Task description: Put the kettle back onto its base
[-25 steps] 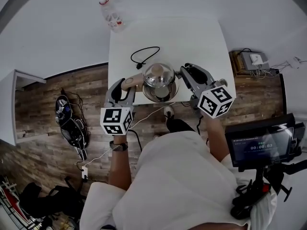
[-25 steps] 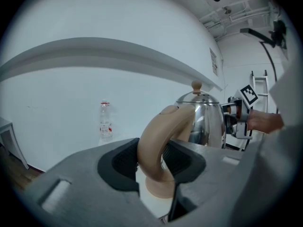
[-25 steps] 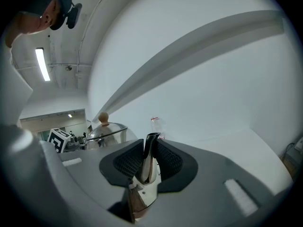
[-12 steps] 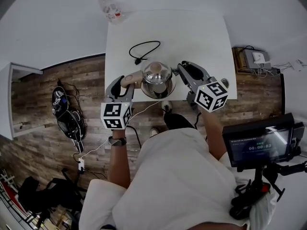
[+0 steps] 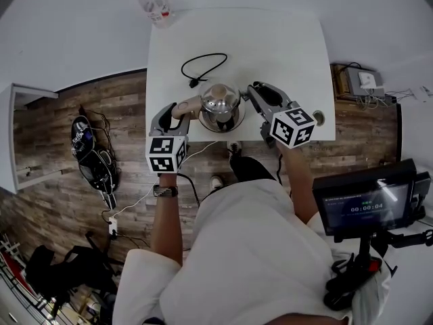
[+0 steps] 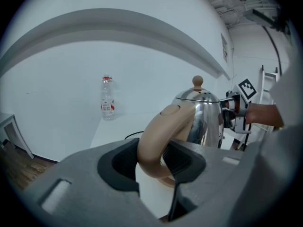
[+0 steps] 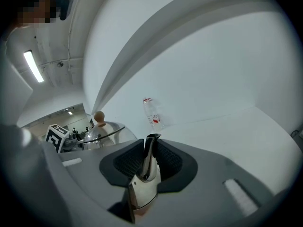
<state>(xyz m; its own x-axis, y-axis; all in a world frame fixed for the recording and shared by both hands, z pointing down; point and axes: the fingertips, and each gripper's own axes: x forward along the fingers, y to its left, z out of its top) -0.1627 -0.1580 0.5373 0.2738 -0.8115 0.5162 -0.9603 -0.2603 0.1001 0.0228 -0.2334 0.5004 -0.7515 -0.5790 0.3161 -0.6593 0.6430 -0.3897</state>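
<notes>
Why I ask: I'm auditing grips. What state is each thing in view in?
kettle: upright, lid on, gripped on both sides
left tongs: shut on the handle
right tongs: shut on the spout
bottle: upright, capped
cord: lying looped
screen: lit
</notes>
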